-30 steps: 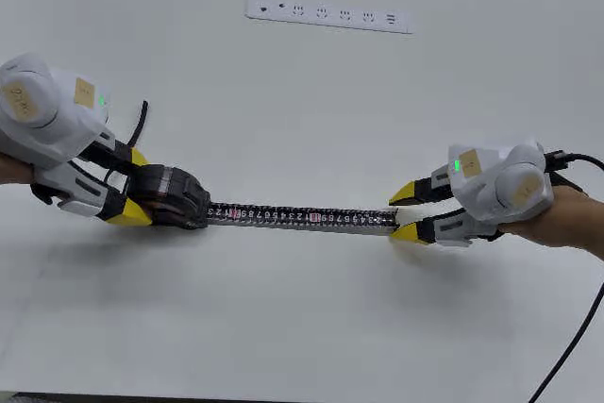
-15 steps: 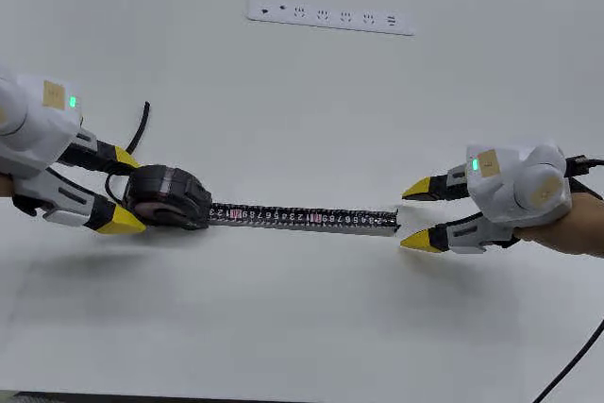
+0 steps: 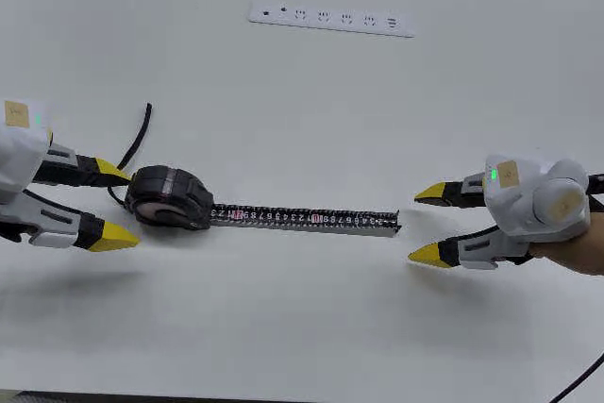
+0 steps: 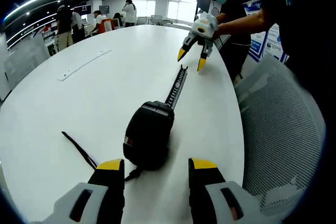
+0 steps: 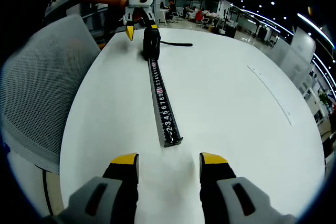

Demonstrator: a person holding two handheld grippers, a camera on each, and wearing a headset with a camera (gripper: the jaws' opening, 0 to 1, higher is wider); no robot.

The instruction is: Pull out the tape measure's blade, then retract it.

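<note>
Lying on table [image 3: 283, 120], black tape measure [image 3: 168, 197], numbered blade [image 3: 302, 219] extended; left claw [image 3: 122, 205], right claw [image 3: 418, 226] both apart

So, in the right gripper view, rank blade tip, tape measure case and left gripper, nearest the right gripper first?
1. blade tip, just ahead.
2. tape measure case, far along the blade.
3. left gripper, beyond the case.

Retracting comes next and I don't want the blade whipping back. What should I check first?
1. Blade pulled out, lying flat on table: ok.
2. Left gripper gripping tape measure case: not ok, open, nothing held.
3. Right gripper controlling blade tip: not ok, open, apart from it.
4. Whether blade is locked: cannot tell.
5. Strap clear of blade: ok.
</note>
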